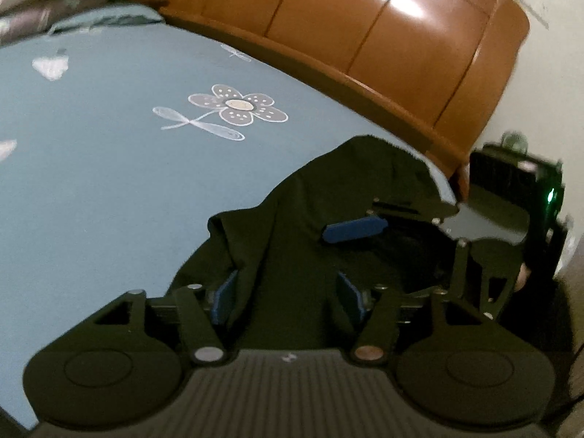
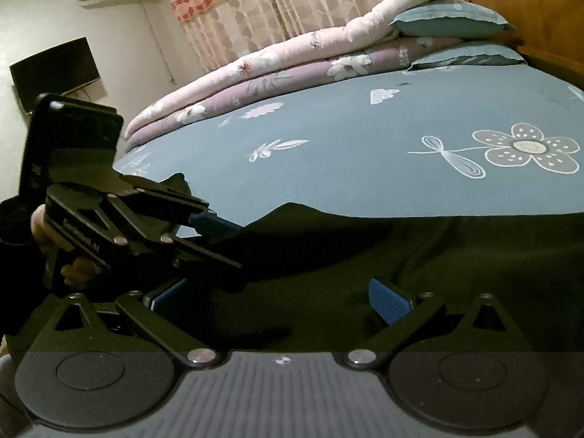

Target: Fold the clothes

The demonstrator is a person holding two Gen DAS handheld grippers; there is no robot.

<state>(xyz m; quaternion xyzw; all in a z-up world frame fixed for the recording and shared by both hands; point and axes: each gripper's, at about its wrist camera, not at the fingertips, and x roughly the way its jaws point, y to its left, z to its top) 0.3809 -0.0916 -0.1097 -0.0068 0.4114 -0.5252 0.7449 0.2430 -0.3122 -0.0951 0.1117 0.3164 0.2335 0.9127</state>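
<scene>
Nearest the left wrist camera, the left claw (image 1: 288,292) stands spread, its blue pads (image 1: 224,294) on either side of a raised ridge of the dark garment (image 1: 314,197) without visibly pressing it; the cloth runs between the jaws but looks loose. The garment lies on the blue flowered bed sheet (image 1: 109,153), at the near edge of the bed, stretching away from this claw toward the wooden headboard (image 1: 365,29), and in the right view its long edge spreads sideways across the frame. The right claw (image 2: 281,303) is spread wide too, hovering over the same dark cloth with nothing pinched. By my reading the left claw sits nearer the bunched end, so the next grasp likely starts there.
</scene>
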